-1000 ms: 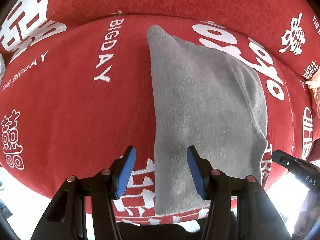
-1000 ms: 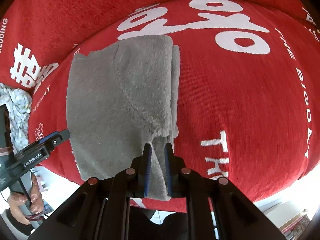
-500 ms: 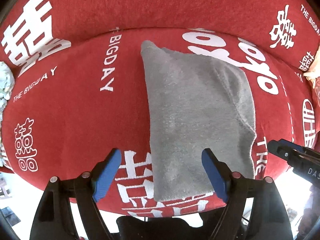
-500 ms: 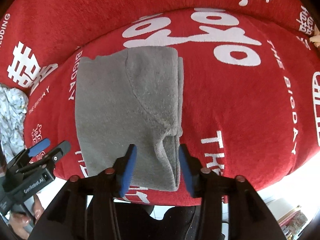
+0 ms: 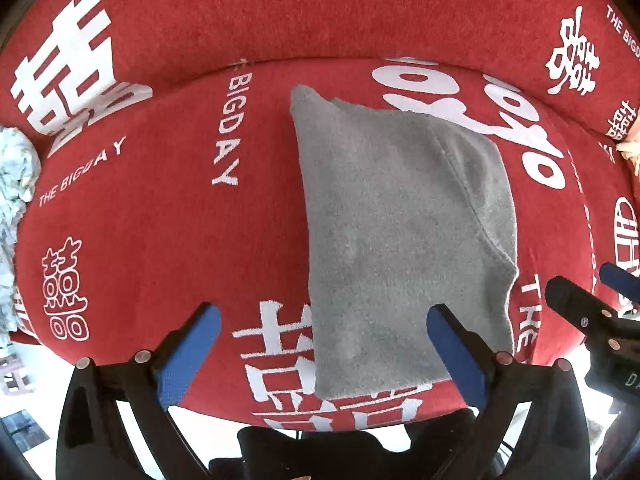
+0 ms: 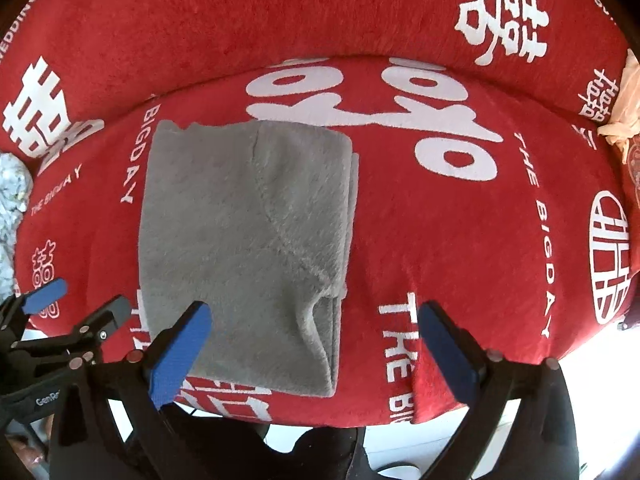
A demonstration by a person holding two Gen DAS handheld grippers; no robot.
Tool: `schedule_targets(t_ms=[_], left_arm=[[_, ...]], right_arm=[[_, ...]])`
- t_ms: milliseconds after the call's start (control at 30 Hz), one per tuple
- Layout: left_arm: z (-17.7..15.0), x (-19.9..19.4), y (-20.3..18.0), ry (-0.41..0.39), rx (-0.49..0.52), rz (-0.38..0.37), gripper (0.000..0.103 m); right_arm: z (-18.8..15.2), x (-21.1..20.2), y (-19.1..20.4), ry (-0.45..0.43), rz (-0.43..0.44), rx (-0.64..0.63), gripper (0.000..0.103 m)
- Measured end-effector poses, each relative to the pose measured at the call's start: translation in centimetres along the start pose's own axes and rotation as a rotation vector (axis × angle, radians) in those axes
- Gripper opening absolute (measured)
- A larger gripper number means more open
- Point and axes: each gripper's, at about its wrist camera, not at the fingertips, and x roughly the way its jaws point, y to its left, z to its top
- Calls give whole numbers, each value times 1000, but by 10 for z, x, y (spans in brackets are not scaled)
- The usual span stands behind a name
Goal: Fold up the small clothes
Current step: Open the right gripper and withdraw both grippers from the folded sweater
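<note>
My left gripper [image 5: 322,344] and right gripper [image 6: 314,344] fingers are spread wide, empty, above the folded grey garment [image 6: 248,248] on the red cushion [image 6: 460,240]; a patterned cloth [image 5: 14,184] lies far left.

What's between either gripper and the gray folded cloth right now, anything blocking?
Nothing visible blocks either one. The gray cloth lies bare on the red cushion, with the open left gripper and open right gripper just before its near edge.

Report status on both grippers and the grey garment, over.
Left gripper open, holding nothing. Right gripper open, holding nothing. Folded grey fleece garment lies flat on the red printed cushion, untouched. Nothing in the way.
</note>
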Motion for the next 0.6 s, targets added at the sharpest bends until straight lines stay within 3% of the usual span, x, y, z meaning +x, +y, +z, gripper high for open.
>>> schedule_targets(t_ms=[600], left_arm=[[0,5,4,36,-27,22,103]], right_arm=[[-2,8,3,30,-8,22,103]])
